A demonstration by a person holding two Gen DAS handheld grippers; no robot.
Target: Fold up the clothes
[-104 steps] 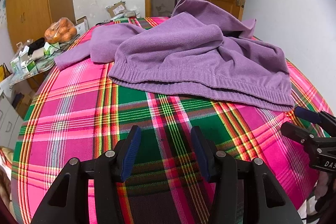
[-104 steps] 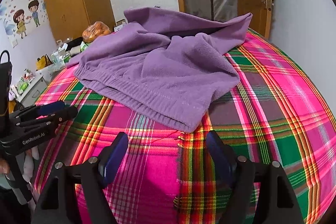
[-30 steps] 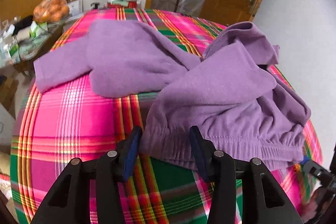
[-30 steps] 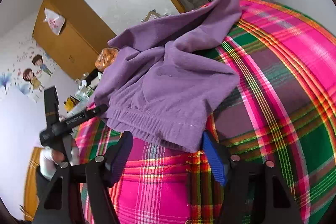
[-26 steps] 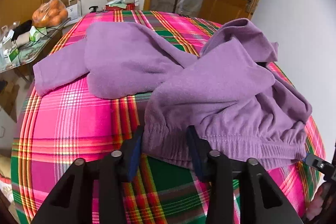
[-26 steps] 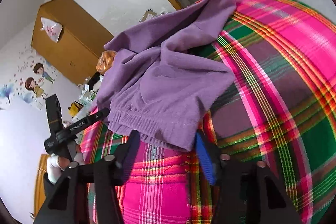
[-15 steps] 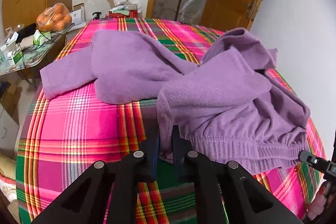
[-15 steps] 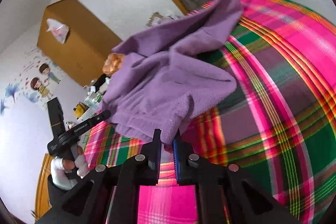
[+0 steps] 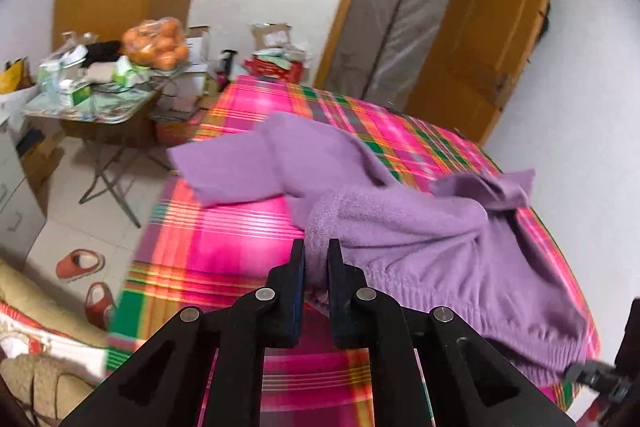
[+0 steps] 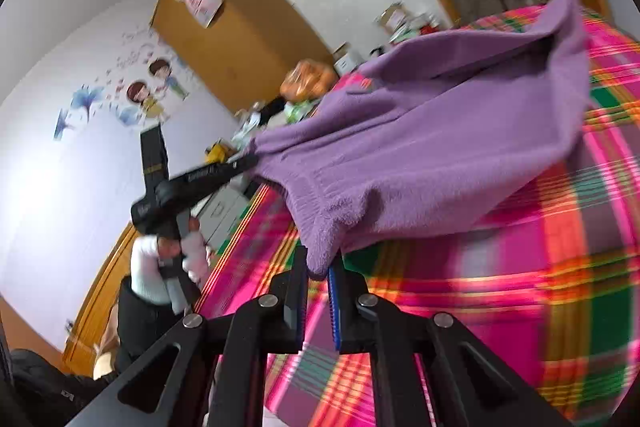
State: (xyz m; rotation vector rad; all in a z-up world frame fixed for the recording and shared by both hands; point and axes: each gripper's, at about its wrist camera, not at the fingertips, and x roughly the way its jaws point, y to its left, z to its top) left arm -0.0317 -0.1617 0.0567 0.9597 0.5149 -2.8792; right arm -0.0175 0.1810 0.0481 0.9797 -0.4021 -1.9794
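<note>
A purple fleece garment (image 9: 420, 227) lies crumpled on a bed with a pink and green plaid cover (image 9: 224, 247). My left gripper (image 9: 316, 255) is shut on the left corner of its ribbed hem, a fold of cloth bunched between the pads. In the right wrist view my right gripper (image 10: 318, 263) is shut on the other hem corner of the garment (image 10: 440, 147), which hangs lifted above the plaid cover (image 10: 560, 267). The left gripper (image 10: 250, 161) shows there too, held by a white-gloved hand (image 10: 160, 255), with the hem stretched between both grippers.
A folding table (image 9: 92, 111) left of the bed carries a bag of oranges (image 9: 156, 45) and boxes. Red slippers (image 9: 78, 263) lie on the tiled floor. A wooden door (image 9: 480, 39) and a white wall stand past the bed; a wardrobe (image 10: 240, 39) is at the left.
Both grippers went from open around the hem to shut on it. They then rose and pulled back, lifting the hem edge off the bed.
</note>
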